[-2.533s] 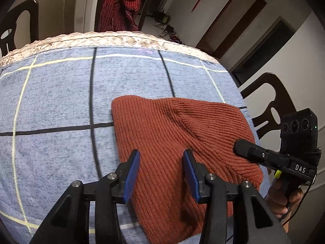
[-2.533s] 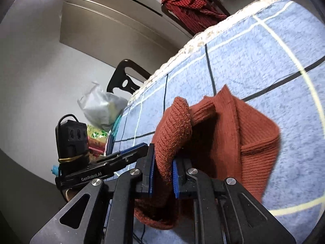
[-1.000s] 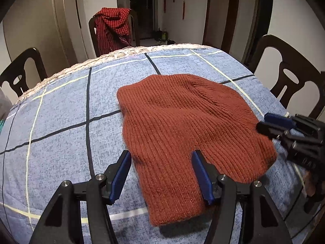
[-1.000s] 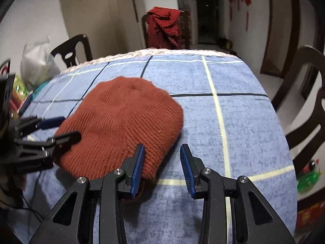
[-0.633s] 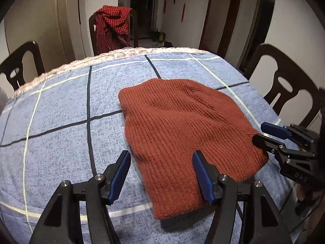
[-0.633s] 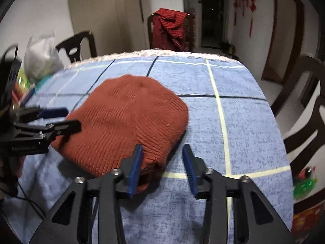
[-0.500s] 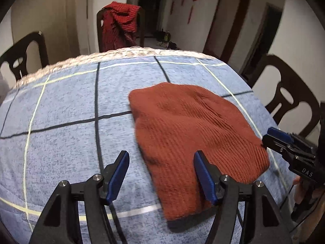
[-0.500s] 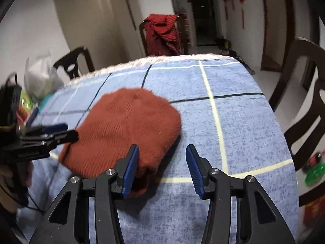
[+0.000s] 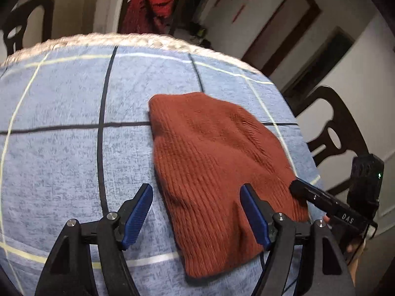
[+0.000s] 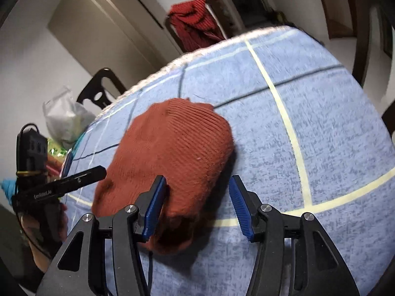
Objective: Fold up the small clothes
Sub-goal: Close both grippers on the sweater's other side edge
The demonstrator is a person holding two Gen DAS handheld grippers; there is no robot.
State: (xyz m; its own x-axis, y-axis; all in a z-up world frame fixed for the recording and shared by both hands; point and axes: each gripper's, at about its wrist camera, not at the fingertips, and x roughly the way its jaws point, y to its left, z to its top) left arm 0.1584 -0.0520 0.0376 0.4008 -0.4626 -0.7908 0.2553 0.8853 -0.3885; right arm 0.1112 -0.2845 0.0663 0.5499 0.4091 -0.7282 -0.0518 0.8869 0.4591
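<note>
A rust-red knitted hat (image 9: 217, 162) lies flat on the blue checked tablecloth (image 9: 61, 135). My left gripper (image 9: 195, 189) hovers over the hat's near left edge. Its jaws are opening and both pads are clear of the knit. One finger of the right gripper (image 9: 318, 198) reaches the hat's right corner. In the right wrist view the hat (image 10: 172, 148) has its near corner between the opening jaws of my right gripper (image 10: 197, 182). The left pad rests beside the knit and the right pad is over bare cloth. A finger of the left gripper (image 10: 74, 182) points at the hat's far side.
A chair draped with a red checked garment (image 9: 150, 5) stands behind the table's far edge. Dark wooden chairs (image 9: 333, 133) flank the table. A plastic bag (image 10: 64, 120) and coloured packets sit at the table's left end. A hand (image 10: 44, 224) holds the left gripper.
The right gripper let go of the raised hat fold, and the hat now lies flat. Both grippers' jaws have widened and both views have rolled. The left gripper shifted left.
</note>
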